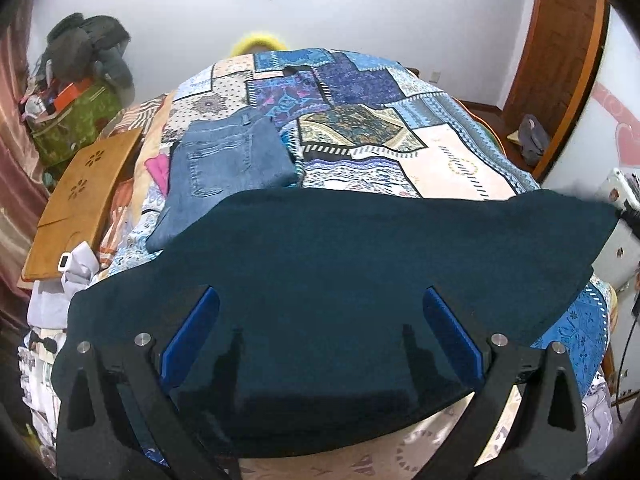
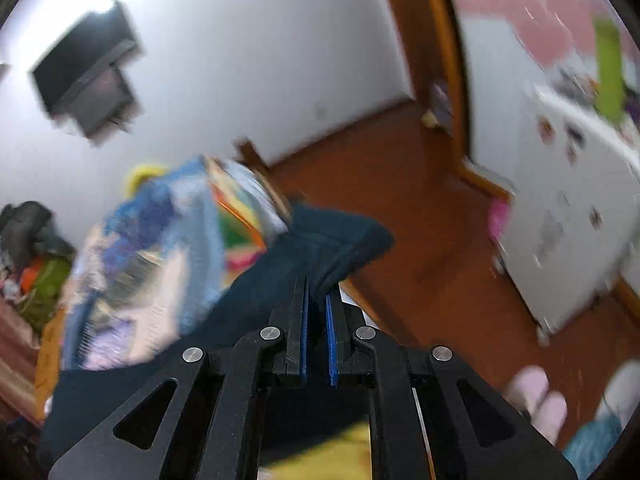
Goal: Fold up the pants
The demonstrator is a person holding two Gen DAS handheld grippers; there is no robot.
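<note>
Fold looks early to mid stage, my read: the dark teal pants (image 1: 340, 280) are spread wide across the near end of the bed (image 1: 460, 160), one broad flat panel with its right end stretched toward the right edge, not yet a compact stack. A pair of folded jeans (image 1: 224, 168) sits further back on the left of the quilt, apparently already finished and set aside. What's left for the teal pair, judging from the layout: bring the held end over, then at least one more fold and a tidy-up. Left gripper (image 1: 318, 308) hangs over the near-middle of the fabric, fingers (image 1: 200, 320) spread wide with nothing between them; can't tell if the tips touch the cloth or just hover above it. Camera faces forward and down over the bed. Right gripper (image 2: 317, 296) is nearly closed, blue pads pinching a bunched edge of the pants (image 2: 332, 248), which drape from the tips back down toward the bed on the left. That wrist is tilted hard, the view rolled and pointing out past the bed's right side to the wooden floor (image 2: 400, 220) and a white cabinet (image 2: 568, 208); it is heavily blurred. A wooden board (image 1: 84, 192) lies at the bed's left edge.
</note>
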